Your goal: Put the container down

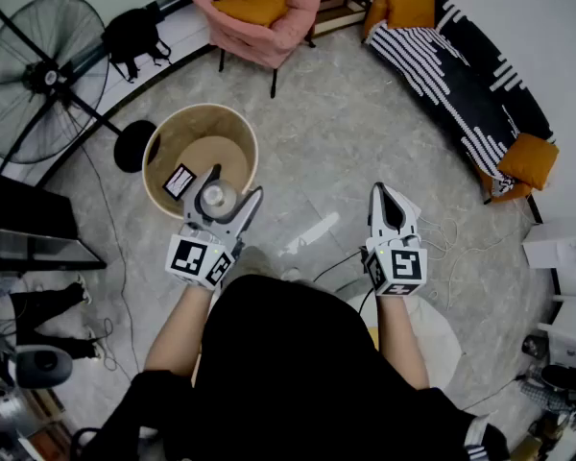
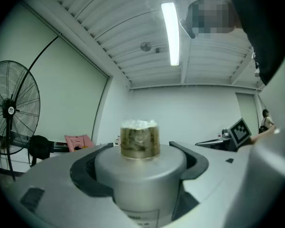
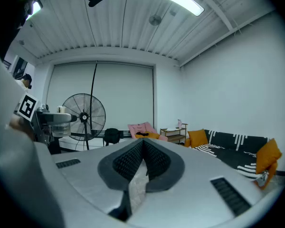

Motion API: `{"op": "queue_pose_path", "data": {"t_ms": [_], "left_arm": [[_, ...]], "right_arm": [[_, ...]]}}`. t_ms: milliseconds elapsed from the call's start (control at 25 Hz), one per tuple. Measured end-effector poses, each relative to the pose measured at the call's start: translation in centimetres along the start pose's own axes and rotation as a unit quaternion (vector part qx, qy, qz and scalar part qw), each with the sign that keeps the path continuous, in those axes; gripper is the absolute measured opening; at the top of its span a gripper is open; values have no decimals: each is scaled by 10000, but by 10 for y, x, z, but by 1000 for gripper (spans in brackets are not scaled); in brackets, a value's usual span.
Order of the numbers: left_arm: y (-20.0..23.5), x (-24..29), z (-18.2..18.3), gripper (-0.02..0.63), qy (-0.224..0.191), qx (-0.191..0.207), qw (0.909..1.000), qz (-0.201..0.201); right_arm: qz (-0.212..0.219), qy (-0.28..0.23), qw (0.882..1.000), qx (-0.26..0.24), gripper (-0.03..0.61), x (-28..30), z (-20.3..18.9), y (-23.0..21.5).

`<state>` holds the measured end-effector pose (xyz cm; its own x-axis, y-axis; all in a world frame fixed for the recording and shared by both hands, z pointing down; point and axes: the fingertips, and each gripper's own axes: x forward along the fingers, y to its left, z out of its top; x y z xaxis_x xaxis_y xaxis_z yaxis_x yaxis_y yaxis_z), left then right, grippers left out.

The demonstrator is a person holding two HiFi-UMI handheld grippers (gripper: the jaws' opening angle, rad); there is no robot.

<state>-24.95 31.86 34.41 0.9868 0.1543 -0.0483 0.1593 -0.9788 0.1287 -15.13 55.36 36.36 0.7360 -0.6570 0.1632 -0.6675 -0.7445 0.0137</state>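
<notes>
The container (image 1: pixel 217 198) is a grey cylinder with a clear, gold-tinted cap (image 2: pixel 139 139). My left gripper (image 1: pixel 228 188) is shut on it, one jaw on each side of its body (image 2: pixel 140 175), holding it upright in the air over the near rim of a round tan bin (image 1: pixel 245 133). My right gripper (image 1: pixel 380 192) hangs to the right at about the same height. Its dark ribbed jaws meet at the tip (image 3: pixel 143 141) with nothing between them. The container also shows far left in the right gripper view (image 3: pixel 57 119).
A large standing fan (image 1: pixel 38 75) is at the far left. A pink chair (image 1: pixel 259 12) with an orange cushion stands at the back, a striped sofa (image 1: pixel 470 84) at the right. Cables (image 1: pixel 341 262) trail over the grey floor near my feet.
</notes>
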Motion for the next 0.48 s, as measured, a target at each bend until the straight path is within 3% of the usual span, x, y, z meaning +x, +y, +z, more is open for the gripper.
{"op": "queue_pose_path", "data": {"t_ms": [120,320,480], "left_arm": [[-3,12,-1,373,22,8,10000,-58],[2,37,-3,373,46,-52,9999,-143],[12,74,-8,373,69,-105,9997,-227]], "right_arm": [[-59,-34,10000,39,21,4,2,-5],[-150,-268,9982,512,21,7,5,-24],[-364,-72,9986,364,21,21,-6,-49]]}}
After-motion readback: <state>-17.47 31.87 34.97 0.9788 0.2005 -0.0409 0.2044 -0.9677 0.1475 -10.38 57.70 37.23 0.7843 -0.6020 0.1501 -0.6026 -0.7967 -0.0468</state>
